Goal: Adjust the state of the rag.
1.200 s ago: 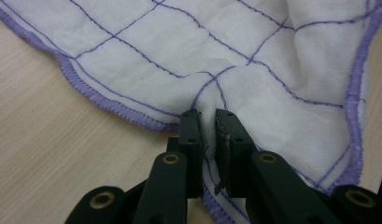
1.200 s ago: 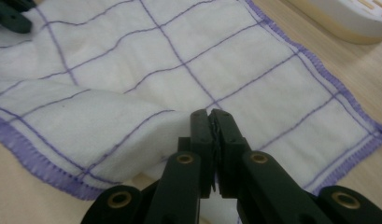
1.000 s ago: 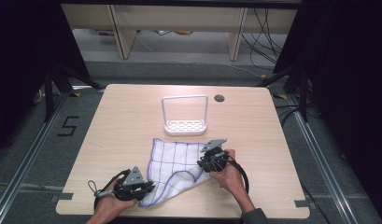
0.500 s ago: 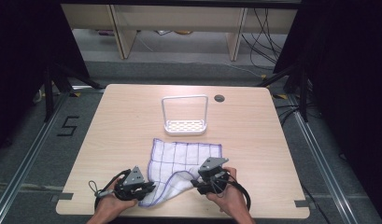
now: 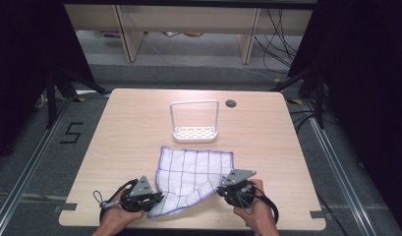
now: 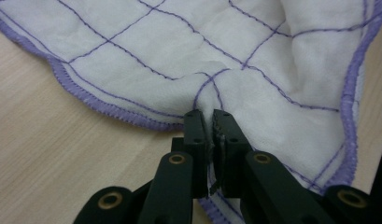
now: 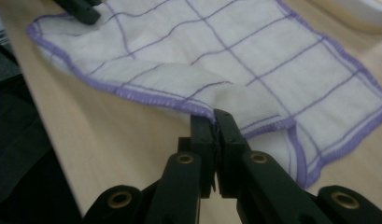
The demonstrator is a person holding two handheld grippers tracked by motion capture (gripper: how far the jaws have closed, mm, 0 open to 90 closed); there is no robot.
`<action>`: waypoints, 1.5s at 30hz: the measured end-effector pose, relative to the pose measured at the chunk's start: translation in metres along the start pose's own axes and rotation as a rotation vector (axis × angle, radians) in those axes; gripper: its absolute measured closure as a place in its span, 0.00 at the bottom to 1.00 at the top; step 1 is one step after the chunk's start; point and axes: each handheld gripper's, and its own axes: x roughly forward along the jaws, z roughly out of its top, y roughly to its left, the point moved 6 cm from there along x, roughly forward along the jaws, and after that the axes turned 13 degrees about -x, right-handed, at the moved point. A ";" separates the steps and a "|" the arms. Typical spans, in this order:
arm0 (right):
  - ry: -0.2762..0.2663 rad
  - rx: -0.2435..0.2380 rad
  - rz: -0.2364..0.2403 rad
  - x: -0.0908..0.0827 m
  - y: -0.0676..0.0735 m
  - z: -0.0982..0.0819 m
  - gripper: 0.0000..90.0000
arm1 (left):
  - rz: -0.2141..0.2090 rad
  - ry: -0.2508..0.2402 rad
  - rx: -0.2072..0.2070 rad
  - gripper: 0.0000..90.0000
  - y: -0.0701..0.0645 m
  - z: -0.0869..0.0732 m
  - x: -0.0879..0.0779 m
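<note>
Your jaws are closed on both sides, each pinching the white cloth (image 5: pixel 193 179) with the purple grid lines. The left gripper (image 6: pixel 211 122) clamps a puckered fold just inside the stitched purple hem; the fabric bunches into a small ridge where the jaws meet, a detail the left gripper view gives and the high view does not. The right gripper (image 7: pixel 215 122) has just been closing, and its jaws now pinch the hem at a spot where the cloth edge is doubled over itself; the right gripper view shows that fold lying on top of the layer beneath. The same view catches your left gripper as a dark shape at the far corner of the cloth. From the high view you hold the left gripper (image 5: pixel 150 200) at the cloth's near left corner and the right gripper (image 5: pixel 224 189) at its near right edge, both hands low at the front of the wooden table (image 5: pixel 129 128). The cloth lies mostly flat across the table's near middle. Only the high view shows the white rack (image 5: pixel 194 132) with its tall handle, standing just beyond the cloth's far edge and apart from it.
</note>
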 end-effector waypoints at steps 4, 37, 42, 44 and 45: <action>0.023 0.006 0.012 -0.014 0.013 -0.016 0.98 | -0.020 0.002 0.007 0.94 -0.006 -0.001 0.000; -0.001 0.241 -0.152 0.027 -0.125 -0.019 0.61 | 0.129 -0.131 -0.193 0.52 0.104 0.084 0.028; 0.015 0.266 -0.159 0.037 -0.143 -0.017 0.61 | 0.104 -0.138 -0.221 0.54 0.111 0.093 0.035; 0.000 0.249 -0.176 0.047 -0.153 -0.016 0.61 | 0.099 -0.098 -0.207 0.54 0.113 0.093 0.038; 0.024 0.261 -0.162 0.050 -0.154 -0.016 0.61 | 0.090 -0.095 -0.211 0.54 0.115 0.095 0.042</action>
